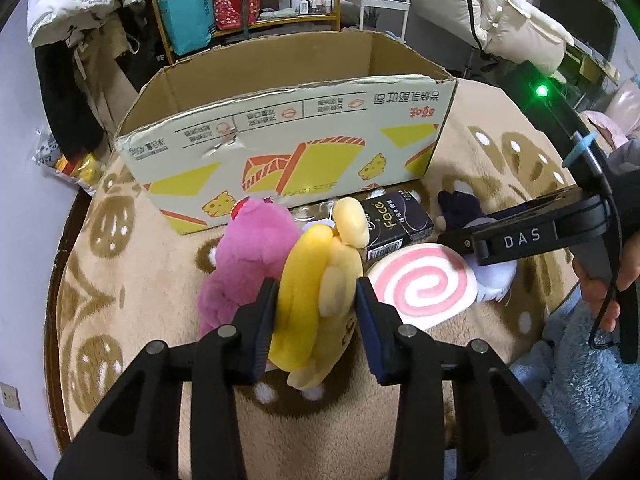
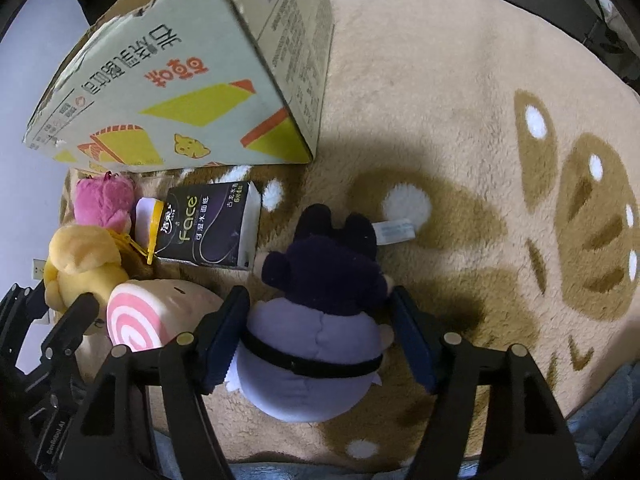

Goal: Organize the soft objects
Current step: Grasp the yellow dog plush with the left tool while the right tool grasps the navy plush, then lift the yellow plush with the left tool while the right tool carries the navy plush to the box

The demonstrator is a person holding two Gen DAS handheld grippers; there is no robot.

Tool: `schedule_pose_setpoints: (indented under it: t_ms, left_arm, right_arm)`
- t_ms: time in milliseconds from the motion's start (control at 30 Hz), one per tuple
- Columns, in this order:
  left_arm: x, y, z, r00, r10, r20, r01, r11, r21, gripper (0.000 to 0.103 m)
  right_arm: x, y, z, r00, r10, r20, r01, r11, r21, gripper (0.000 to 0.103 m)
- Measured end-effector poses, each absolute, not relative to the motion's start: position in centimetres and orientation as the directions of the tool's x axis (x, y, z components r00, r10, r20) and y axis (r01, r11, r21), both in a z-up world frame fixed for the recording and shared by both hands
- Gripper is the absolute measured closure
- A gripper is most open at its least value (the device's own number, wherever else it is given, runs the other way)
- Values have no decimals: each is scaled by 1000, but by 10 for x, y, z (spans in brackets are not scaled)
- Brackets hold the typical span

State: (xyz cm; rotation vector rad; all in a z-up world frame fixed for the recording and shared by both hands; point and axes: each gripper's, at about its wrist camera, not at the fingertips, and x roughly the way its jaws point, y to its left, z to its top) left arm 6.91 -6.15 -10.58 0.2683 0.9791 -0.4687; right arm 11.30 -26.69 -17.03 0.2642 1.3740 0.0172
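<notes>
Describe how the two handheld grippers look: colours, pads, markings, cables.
Both are black plastic with silver pivot pins and dark blue pads. The right gripper bears white "DAS" lettering, a green light, a blue clip and a black cable. The left gripper shows no markings.

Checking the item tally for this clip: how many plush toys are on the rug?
4: yellow plush between the left fingers, pink plush beside it, swirl-roll plush in the middle, purple plush between the right fingers. Others may be hidden.
</notes>
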Motion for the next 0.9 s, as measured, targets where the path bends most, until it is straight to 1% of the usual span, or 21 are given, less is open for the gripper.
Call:
schedule_pose_setpoints:
  t_ms: [100,200,333,567,733,900]
  left_arm:
    - [67,-59,-103,478,-255,-841,486,874,11,66]
    - [65,-55,-99,487,-255,-836,470,883,5,66]
    - [63,-46,-92,495,-267,-827,438,898,-28,66]
    - [56,-38,-81,526,-255,-812,406,913,-24,66]
    - [50,-32,-67,566,-246,-787,382,924,-14,66]
    - [44,-23,-53,618,-235,-751,350,937,-5,66]
  right_arm:
    - [111,-263,-169,209,169,-963,124,972,197,35]
    - [110,-259,-166,224,154,-962,112,977,183,36]
    - [101,-254,-150,285,127,-950,92,983,159,37]
    - [88,-248,-128,383,98,-919,72,988,135,37]
    - [80,-249,-105,476,100,-874,57,988,144,37]
    - [71,-253,-77,581,111,-806,35,986,162,37]
